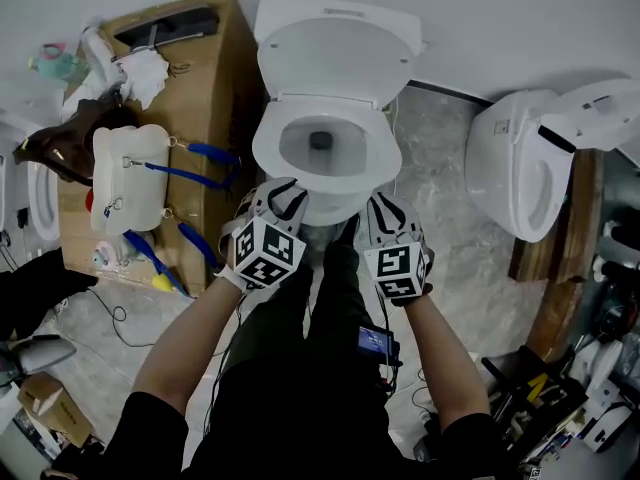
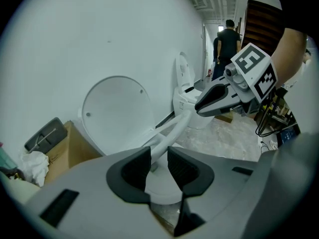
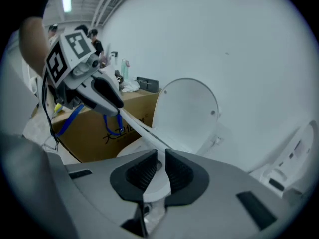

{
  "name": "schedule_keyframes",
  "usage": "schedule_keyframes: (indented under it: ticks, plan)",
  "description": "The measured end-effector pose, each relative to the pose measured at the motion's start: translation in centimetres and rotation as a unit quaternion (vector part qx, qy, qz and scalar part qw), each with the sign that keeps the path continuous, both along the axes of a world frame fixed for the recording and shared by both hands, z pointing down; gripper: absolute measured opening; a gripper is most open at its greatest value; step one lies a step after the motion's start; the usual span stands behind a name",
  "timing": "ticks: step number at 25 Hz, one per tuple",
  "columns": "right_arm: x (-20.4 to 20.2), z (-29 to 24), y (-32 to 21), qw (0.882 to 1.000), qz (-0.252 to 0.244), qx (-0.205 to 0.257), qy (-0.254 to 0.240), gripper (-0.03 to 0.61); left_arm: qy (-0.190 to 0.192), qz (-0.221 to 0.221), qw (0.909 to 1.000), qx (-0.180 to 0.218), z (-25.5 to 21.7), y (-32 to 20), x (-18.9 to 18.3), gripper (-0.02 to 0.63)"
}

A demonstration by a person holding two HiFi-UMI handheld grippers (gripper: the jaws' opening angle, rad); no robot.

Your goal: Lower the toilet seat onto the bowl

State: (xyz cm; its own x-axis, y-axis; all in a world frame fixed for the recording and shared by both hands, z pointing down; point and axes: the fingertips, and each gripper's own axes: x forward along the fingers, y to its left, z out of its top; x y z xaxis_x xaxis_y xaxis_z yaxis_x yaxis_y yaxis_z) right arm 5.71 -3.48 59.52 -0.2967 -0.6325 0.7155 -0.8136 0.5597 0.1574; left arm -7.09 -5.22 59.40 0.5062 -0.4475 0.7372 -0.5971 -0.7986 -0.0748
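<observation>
The white toilet (image 1: pixel 330 203) stands against the wall with its round lid (image 1: pixel 335 63) (image 2: pixel 117 113) (image 3: pixel 187 113) upright. The toilet seat (image 1: pixel 268 153) (image 2: pixel 172 128) (image 3: pixel 139 129) lies over the bowl, or just above it, and both grippers hold its front rim. My left gripper (image 1: pixel 283 190) (image 2: pixel 158 166) has the rim between its pads at the front left. The right gripper (image 1: pixel 380 206) (image 3: pixel 160 168) is shut on the thin rim at the front right. Each gripper shows in the other's view, at the far end of the white rim.
A cardboard box (image 1: pixel 200 68) stands left of the toilet with a white jug (image 1: pixel 128 173), blue straps and rags on it. A second toilet (image 1: pixel 520 168) stands to the right. Cables lie on the floor. A person (image 2: pixel 227 41) stands far down the corridor.
</observation>
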Motion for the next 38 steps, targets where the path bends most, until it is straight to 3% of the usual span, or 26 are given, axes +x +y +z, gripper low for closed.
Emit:
schedule_keyframes:
  ticks: [4,7,9,12,14,17,20,23,26,29,38]
  plan:
    - [1.4,1.6,1.5,0.99,0.068,-0.064,-0.109,0.069,-0.005,0.01,0.9998,-0.016,1.9,1.8,-0.2,0.114]
    - [2.2,3.4,2.6,0.966,0.123,-0.126,-0.191,0.116,-0.011,0.012,0.9992,-0.038,3.6,3.6,-0.2,0.114]
    - [2.5,5.3,3.3,0.933,0.168,-0.182,-0.259,0.174,-0.013,0.006,0.9988,-0.048,4.5,4.4,-0.1,0.114]
    - [2.1,7.4,4.0,0.865,0.228,-0.25,-0.371,0.225,-0.016,-0.005,0.9982,-0.057,5.9,5.3,-0.1,0.115]
    - [1.6,8.0,4.2,0.826,0.248,-0.272,-0.428,0.227,-0.019,-0.01,0.9978,-0.063,7.0,5.8,-0.3,0.114]
    - [1.2,9.4,5.3,0.791,0.267,-0.297,-0.464,0.227,-0.019,-0.019,0.997,-0.073,8.3,6.8,-0.3,0.114]
    - [1.1,11.3,6.0,0.78,0.275,-0.316,-0.466,0.227,-0.022,-0.034,0.9965,-0.073,9.5,7.3,-0.3,0.114]
    - [0.9,12.6,6.3,0.771,0.28,-0.325,-0.471,0.225,-0.017,-0.062,0.9957,-0.067,10.4,6.7,-0.5,0.074]
    - [0.9,14.4,7.1,0.768,0.287,-0.332,-0.467,0.205,-0.012,-0.073,0.9941,-0.079,11.8,6.4,-0.4,0.074]
    - [1.3,16.5,7.7,0.776,0.292,-0.335,-0.448,0.115,-0.01,-0.078,0.9932,-0.085,12.9,6.6,-0.3,0.074]
    - [1.2,19.8,9.3,0.801,0.279,-0.345,-0.402,0.086,-0.021,-0.086,0.9874,-0.131,16.8,11.4,-1.9,0.074]
